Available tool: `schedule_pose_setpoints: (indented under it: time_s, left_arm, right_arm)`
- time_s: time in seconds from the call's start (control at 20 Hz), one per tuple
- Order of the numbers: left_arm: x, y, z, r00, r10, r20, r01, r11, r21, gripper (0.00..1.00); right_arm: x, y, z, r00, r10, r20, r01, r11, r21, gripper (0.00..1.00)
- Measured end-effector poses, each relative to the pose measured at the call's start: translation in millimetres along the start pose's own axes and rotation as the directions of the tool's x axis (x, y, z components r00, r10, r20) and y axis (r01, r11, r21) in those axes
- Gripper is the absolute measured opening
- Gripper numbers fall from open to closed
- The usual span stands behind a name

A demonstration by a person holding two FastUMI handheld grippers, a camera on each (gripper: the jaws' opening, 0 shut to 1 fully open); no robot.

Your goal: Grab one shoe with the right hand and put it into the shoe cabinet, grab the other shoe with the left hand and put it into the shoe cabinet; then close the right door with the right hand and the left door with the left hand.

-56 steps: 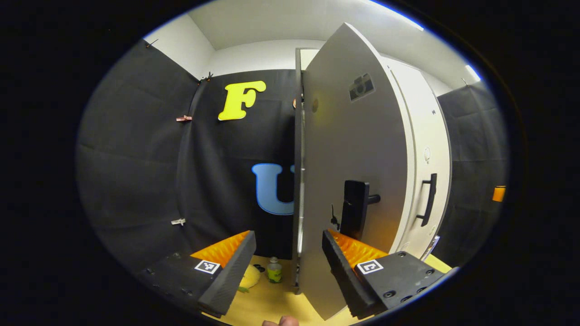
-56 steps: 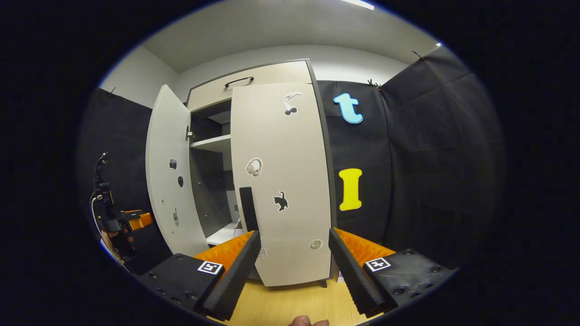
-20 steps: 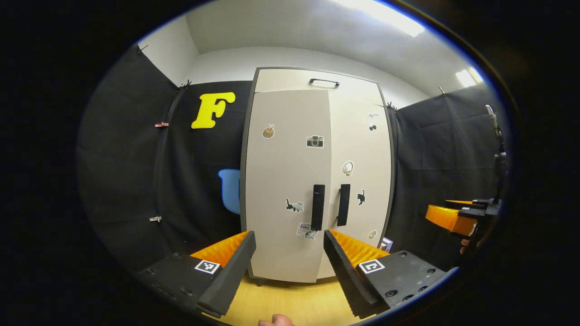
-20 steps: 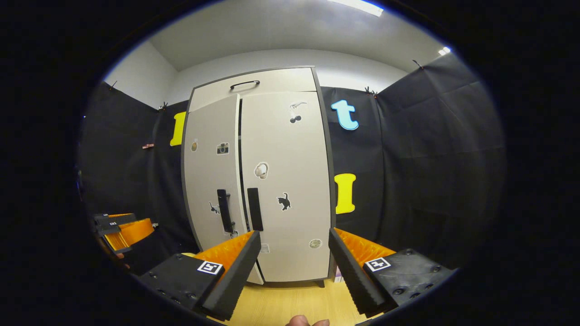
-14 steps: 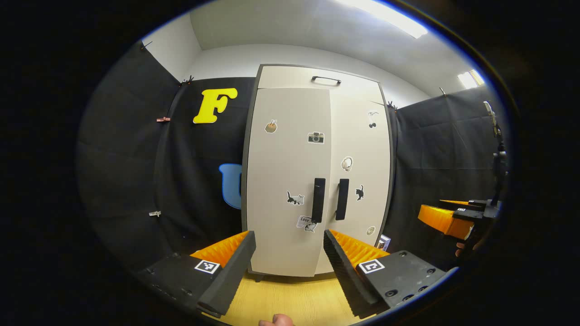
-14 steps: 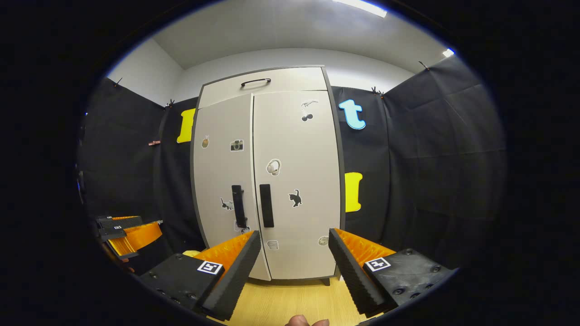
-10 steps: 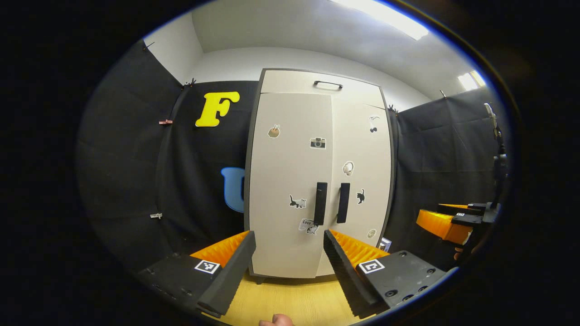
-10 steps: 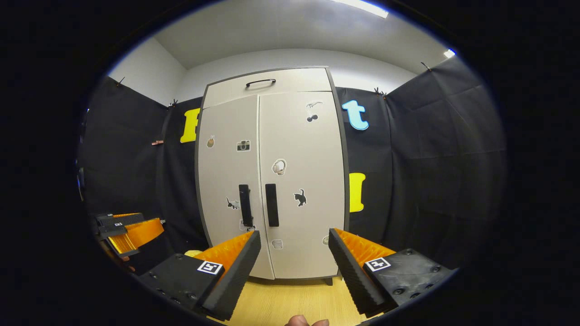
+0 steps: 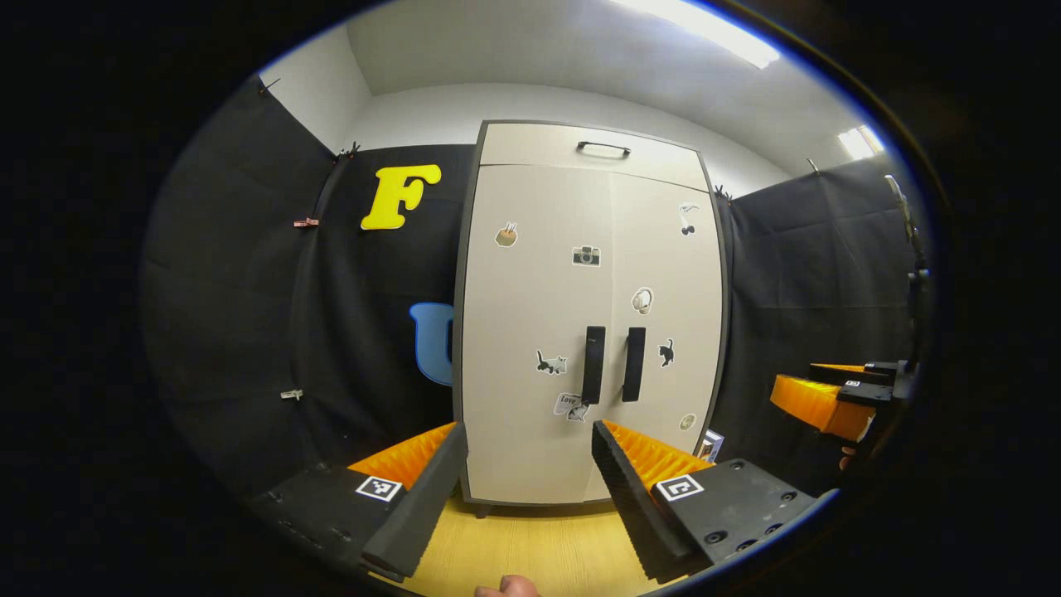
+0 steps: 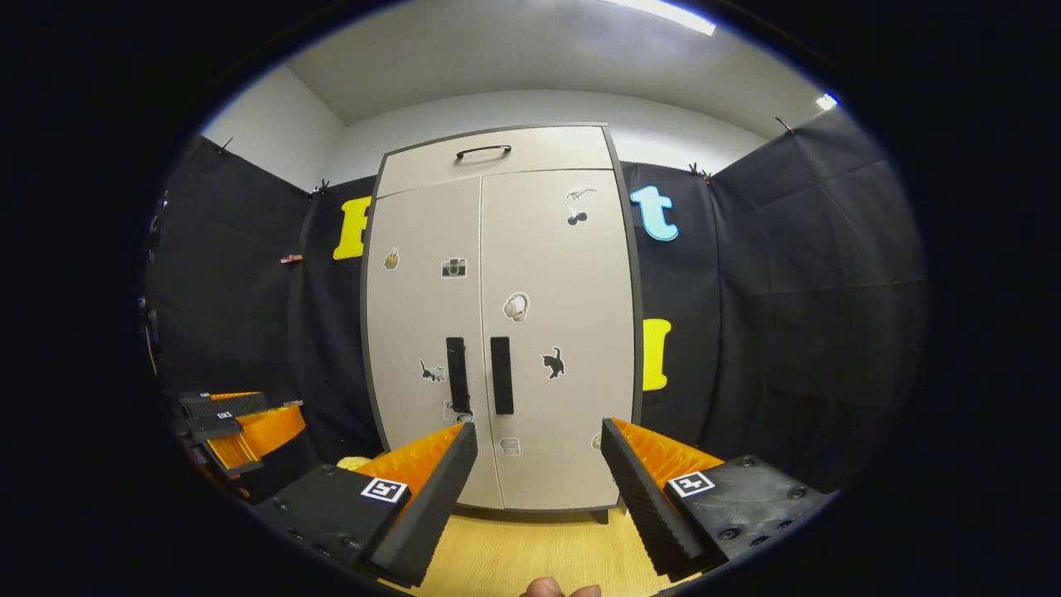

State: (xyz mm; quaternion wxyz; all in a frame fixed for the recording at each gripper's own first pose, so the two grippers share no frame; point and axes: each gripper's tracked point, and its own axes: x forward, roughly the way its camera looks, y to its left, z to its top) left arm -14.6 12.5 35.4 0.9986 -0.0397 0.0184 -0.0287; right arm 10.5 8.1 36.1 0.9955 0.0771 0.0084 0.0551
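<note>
The pale shoe cabinet (image 9: 530, 348) (image 10: 530, 274) stands against the booth wall with both doors flush and shut. Two dark vertical handles (image 9: 594, 365) (image 10: 500, 375) sit side by side at the door seam. Small stickers dot both doors. The shoes are hidden behind the doors. My left gripper (image 9: 530, 489) is open, a short way back from the left door, holding nothing. My right gripper (image 10: 539, 497) is open and empty too, facing the right door from a similar distance. The right gripper (image 9: 829, 398) also appears at the right edge of the left gripper view, and the left gripper (image 10: 240, 427) at the left edge of the right gripper view.
A top drawer with a dark handle (image 9: 603, 148) (image 10: 483, 151) sits above the doors. Light wooden floor (image 9: 530, 547) (image 10: 530, 555) runs up to the cabinet's foot. A small box (image 9: 709, 445) stands on the floor by the cabinet's right side, and something yellow (image 10: 355, 463) lies low at its left.
The left door swung from wide open to fully shut; the last gap at the seam has closed. Both grippers have drawn back slightly from the cabinet, still open.
</note>
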Motion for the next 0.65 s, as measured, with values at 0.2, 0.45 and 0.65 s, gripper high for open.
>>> schedule_pose_setpoints:
  time_s: [0.2,0.45,0.65]
  left_arm:
    - [-1.1,-0.3,0.1,1.0,-0.008,-0.002,0.008,1.0,-0.003,0.95]
    - [0.5,-5.8,-2.9,1.0,-0.024,-0.013,0.024,1.0,-0.002,0.95]
    - [1.4,-8.6,-3.6,0.999,-0.037,-0.013,0.037,0.999,-0.004,0.95]
  right_arm:
    - [0.9,-0.1,0.4,1.0,0.002,0.001,-0.002,1.0,-0.002,0.98]
    - [1.9,-0.2,-1.4,1.0,0.003,-0.004,-0.003,1.0,-0.004,0.98]
    - [0.6,0.4,-2.9,1.0,0.002,-0.006,-0.003,1.0,-0.01,0.98]
